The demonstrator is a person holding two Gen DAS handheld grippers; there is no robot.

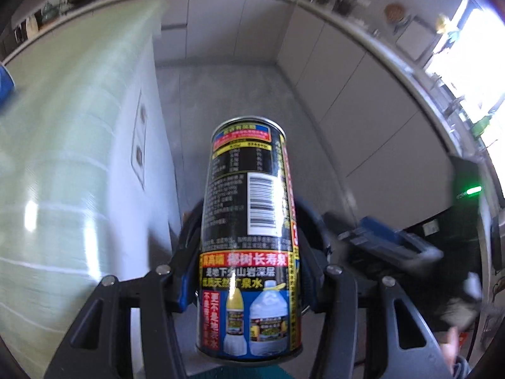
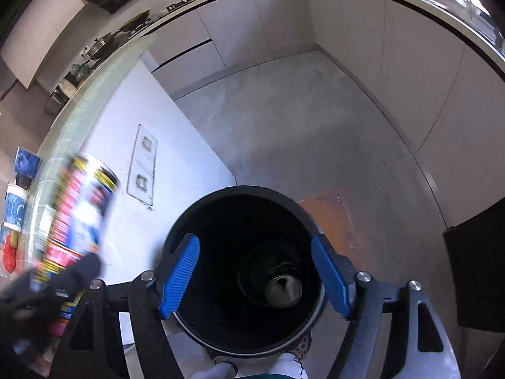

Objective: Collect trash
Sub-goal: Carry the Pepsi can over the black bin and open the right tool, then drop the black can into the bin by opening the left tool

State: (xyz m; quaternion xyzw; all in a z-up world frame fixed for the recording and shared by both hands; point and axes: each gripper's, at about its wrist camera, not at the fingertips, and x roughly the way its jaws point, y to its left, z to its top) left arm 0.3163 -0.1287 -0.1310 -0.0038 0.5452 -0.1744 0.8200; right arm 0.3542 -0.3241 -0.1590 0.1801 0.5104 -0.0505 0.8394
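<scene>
A tall black drink can [image 1: 249,237] with red and yellow print and a barcode stands between the blue pads of my left gripper [image 1: 249,218], which is shut on its lower half. In the right wrist view the same can [image 2: 79,208] shows blurred at the left. My right gripper [image 2: 254,243] hangs open over a round black trash bin [image 2: 246,189] with nothing between its pads. A can [image 2: 282,289] lies at the bottom of the bin, its end facing up. The right gripper appears as a blurred blue shape [image 1: 388,240] in the left wrist view.
A counter with a green tiled top [image 1: 47,158] and a white side panel carrying two sockets [image 2: 143,164] stands at the left. Blue-and-white cups [image 2: 15,202] sit on it. Pale cabinets ring the grey floor [image 2: 300,120]. A person's foot [image 2: 284,363] shows below the bin.
</scene>
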